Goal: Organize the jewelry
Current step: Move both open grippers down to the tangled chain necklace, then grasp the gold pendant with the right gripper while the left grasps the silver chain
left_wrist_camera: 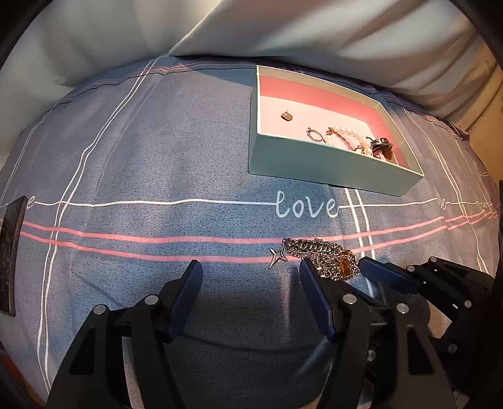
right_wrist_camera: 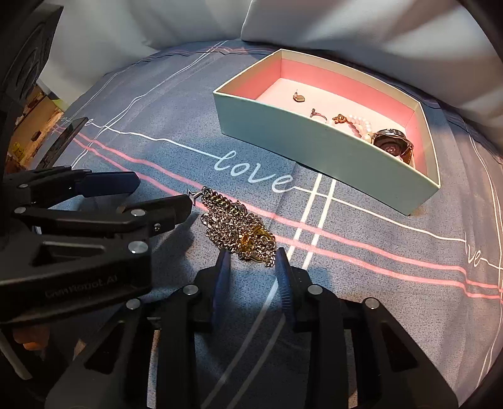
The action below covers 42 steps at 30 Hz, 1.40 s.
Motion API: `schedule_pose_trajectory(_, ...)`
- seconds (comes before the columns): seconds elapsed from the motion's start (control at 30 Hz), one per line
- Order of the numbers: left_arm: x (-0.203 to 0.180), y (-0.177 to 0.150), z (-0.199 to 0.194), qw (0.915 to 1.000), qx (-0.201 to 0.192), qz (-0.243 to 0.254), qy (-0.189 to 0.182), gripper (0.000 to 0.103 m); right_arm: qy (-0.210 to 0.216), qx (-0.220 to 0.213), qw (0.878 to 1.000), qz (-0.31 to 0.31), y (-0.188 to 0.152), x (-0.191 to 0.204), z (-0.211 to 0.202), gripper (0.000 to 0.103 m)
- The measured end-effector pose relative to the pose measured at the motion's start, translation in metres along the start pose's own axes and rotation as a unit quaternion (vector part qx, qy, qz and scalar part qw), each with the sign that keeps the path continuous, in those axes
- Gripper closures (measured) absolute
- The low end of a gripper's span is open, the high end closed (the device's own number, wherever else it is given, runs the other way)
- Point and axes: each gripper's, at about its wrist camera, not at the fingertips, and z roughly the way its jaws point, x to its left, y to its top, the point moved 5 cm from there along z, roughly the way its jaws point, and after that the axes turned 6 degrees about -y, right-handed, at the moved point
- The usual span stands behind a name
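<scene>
A heap of silver and gold chain (right_wrist_camera: 239, 226) lies on the blue bedspread, with a small star pendant (left_wrist_camera: 277, 256) at its left end. My right gripper (right_wrist_camera: 251, 258) is open, its two fingers on either side of the heap's near end, low over the cloth. My left gripper (left_wrist_camera: 250, 270) is open and empty just left of the heap; its right finger (left_wrist_camera: 314, 283) is beside the chain. It shows in the right wrist view (right_wrist_camera: 163, 195) too. The mint box with pink inside (left_wrist_camera: 330, 163) holds an earring (left_wrist_camera: 286, 115), a ring (left_wrist_camera: 315, 136), a pearl bracelet (left_wrist_camera: 349, 135) and a dark watch (right_wrist_camera: 393, 143).
The bedspread (left_wrist_camera: 157, 157) has white and pink lines and the word "love" (left_wrist_camera: 306, 206). White pillows (left_wrist_camera: 283, 28) lie behind the box. A dark flat object (left_wrist_camera: 11, 251) lies at the bed's left edge.
</scene>
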Motion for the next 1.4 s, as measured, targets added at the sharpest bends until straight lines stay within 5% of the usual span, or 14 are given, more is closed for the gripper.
schedule_pose_trajectory(0.07,-0.001,-0.001,0.0,1.0,0.0,0.002,-0.002,0.04,0.008,0.004,1.0,0.005,0.002,-0.002,0.0,0.094)
schedule_pose_trajectory(0.17,-0.005,-0.001,0.0,1.0,0.0,0.007,-0.004,0.04,0.006,0.005,1.0,0.012,-0.002,-0.008,-0.005,0.098)
schedule_pose_trajectory(0.47,-0.029,-0.004,0.004,0.9991,0.004,0.037,-0.018,0.04,-0.009,-0.003,0.999,0.048,-0.006,-0.039,-0.021,0.1)
schedule_pose_trajectory(0.87,-0.022,0.001,0.003,0.9993,0.003,0.03,-0.021,0.04,0.001,0.016,1.0,0.027,-0.007,-0.017,-0.008,0.099)
schedule_pose_trajectory(0.93,-0.024,0.002,0.002,0.9992,0.001,0.034,-0.021,0.04,0.005,0.016,1.0,0.026,-0.006,-0.015,-0.008,0.092)
schedule_pose_trajectory(1.03,-0.018,0.005,0.0,0.9996,-0.002,0.024,-0.014,0.04,0.001,0.005,1.0,0.014,-0.002,-0.008,-0.007,0.057)
schedule_pose_trajectory(1.1,-0.014,0.005,-0.001,0.9997,-0.002,0.019,-0.013,0.04,-0.001,0.0,1.0,0.004,0.003,-0.002,-0.005,0.057)
schedule_pose_trajectory(1.23,-0.008,0.002,-0.002,0.9998,0.0,0.012,-0.014,0.04,0.005,-0.002,1.0,-0.003,0.009,0.004,0.001,0.063)
schedule_pose_trajectory(1.33,-0.01,0.001,0.0,0.9997,0.002,0.016,-0.018,0.04,0.018,0.008,1.0,0.0,0.008,0.004,0.002,0.09)
schedule_pose_trajectory(1.4,-0.015,0.001,0.001,0.9995,0.003,0.022,-0.022,0.04,0.015,0.012,1.0,0.003,0.006,0.0,-0.002,0.091)
